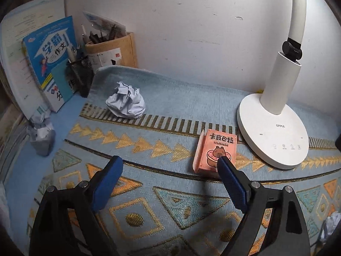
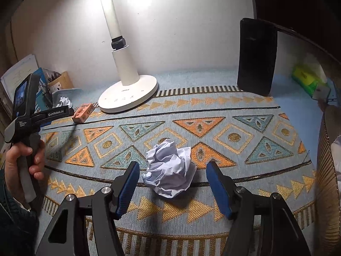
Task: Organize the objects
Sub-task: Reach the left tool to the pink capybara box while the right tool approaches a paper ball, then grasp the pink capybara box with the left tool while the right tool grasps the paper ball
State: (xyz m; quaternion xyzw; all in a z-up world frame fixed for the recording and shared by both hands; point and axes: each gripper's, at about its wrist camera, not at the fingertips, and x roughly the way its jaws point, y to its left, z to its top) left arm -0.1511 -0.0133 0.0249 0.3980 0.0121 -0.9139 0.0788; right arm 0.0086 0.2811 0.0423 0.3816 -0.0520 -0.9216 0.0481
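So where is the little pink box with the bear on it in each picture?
Left wrist view: the pink card box lies right of centre on the patterned cloth, just left of the lamp base, partly behind a blue finger.
Right wrist view: the same box is small at far left, again left of the lamp base.
Shared landmark: the white desk lamp.

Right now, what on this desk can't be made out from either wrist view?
- Pink card box: near edge hidden by a left gripper finger, left view.
- Paper ball at the mat's right: cut off by the left view's rim.
- Green pack: blurred, label unreadable, right view.
- Pen holder contents: too small to tell apart.
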